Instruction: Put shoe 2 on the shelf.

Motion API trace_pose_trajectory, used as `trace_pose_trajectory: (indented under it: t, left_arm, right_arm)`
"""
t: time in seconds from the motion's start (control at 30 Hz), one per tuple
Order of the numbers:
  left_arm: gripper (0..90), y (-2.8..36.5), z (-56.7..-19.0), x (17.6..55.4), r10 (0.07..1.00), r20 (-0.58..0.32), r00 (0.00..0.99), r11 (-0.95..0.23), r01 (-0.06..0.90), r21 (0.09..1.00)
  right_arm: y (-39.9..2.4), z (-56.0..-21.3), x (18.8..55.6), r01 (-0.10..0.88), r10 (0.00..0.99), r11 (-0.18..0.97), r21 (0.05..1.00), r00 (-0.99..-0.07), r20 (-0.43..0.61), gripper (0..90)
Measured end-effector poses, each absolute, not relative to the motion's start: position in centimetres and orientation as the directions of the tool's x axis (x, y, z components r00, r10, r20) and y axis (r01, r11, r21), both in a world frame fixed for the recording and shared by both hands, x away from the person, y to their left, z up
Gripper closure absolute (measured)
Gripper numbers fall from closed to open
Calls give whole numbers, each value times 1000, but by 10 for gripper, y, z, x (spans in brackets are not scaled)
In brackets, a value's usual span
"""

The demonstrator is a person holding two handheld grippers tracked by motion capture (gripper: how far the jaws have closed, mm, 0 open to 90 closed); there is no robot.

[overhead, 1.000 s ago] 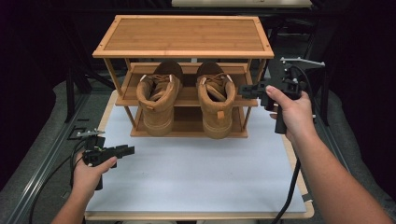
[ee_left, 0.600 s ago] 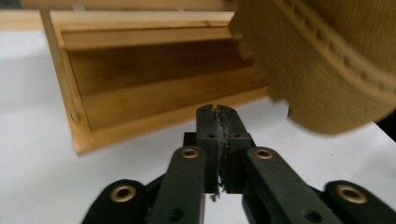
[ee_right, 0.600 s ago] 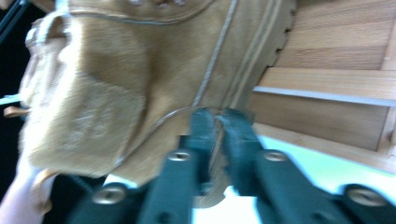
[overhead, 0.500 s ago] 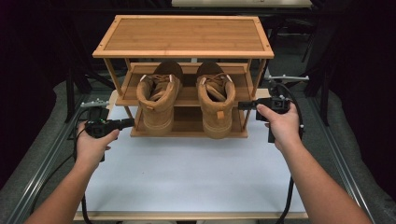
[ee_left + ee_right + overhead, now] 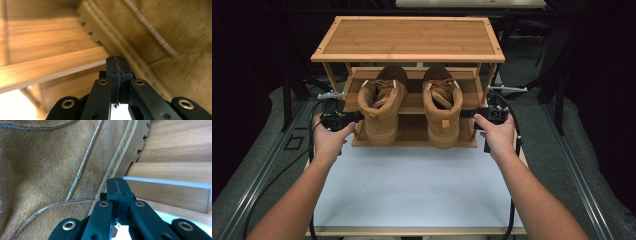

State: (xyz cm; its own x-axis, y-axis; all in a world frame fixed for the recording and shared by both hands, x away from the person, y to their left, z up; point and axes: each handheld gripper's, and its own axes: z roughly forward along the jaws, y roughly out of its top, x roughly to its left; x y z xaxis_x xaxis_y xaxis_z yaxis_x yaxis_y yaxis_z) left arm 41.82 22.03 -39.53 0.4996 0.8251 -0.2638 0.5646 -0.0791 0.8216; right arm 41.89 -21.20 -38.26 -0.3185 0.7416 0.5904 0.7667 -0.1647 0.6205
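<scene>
Two tan boots [image 5: 382,107] [image 5: 442,107] on rack [image 5: 407,37]; no legible writing.

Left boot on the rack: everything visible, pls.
The left boot is a tan, suede-looking ankle boot with laces in the same tone, pale stitching and a ridged, lugged sole. It stands on the middle shelf of the bamboo rack, under the top board, heel end toward the person and overhanging the shelf's front edge. Its twin stands beside it, apart. The left tool, jaws shut with nothing between them, sits at the boot's outer side by the sole; contact cannot be told.
</scene>
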Motion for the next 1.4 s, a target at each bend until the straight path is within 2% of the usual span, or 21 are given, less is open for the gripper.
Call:
trace_pose_trajectory:
  t: [0.13,0.23,0.4,0.57,0.87,0.97,1.1,1.23,1.33,1.4]
  left_arm:
    - [900,221,-395,420,823,-298,484,-53,587,808]
    - [900,218,-393,420,831,-286,476,-60,589,806]
    - [900,207,-396,423,789,-344,509,-40,602,798]
    - [900,194,-394,423,798,-312,516,-70,593,802]
    - [900,191,-392,425,806,-316,500,-63,604,795]
    - [900,186,-392,428,813,-299,500,-67,589,805]
    - [900,191,-393,432,794,-328,512,-58,601,797]
    - [900,190,-394,429,800,-308,515,-73,593,802]
    - [900,195,-391,422,770,-350,533,-41,588,808]
    - [900,196,-385,410,767,-325,553,-67,573,817]
  right_arm:
    - [-209,-383,418,757,750,-160,634,-324,576,900]
    - [-205,-383,419,745,760,-162,647,-325,563,900]
    - [-197,-385,423,749,750,-172,640,-321,578,900]
    - [-185,-387,426,743,740,-178,645,-331,586,900]
    - [-173,-391,430,739,734,-197,644,-324,596,900]
    - [-170,-389,428,734,770,-187,652,-303,561,900]
    - [-172,-393,428,731,740,-221,646,-306,599,900]
    - [-171,-391,425,727,768,-186,661,-312,560,900]
    - [-173,-390,421,724,747,-191,663,-331,577,898]
    - [-175,-389,415,727,756,-158,668,-346,555,891]
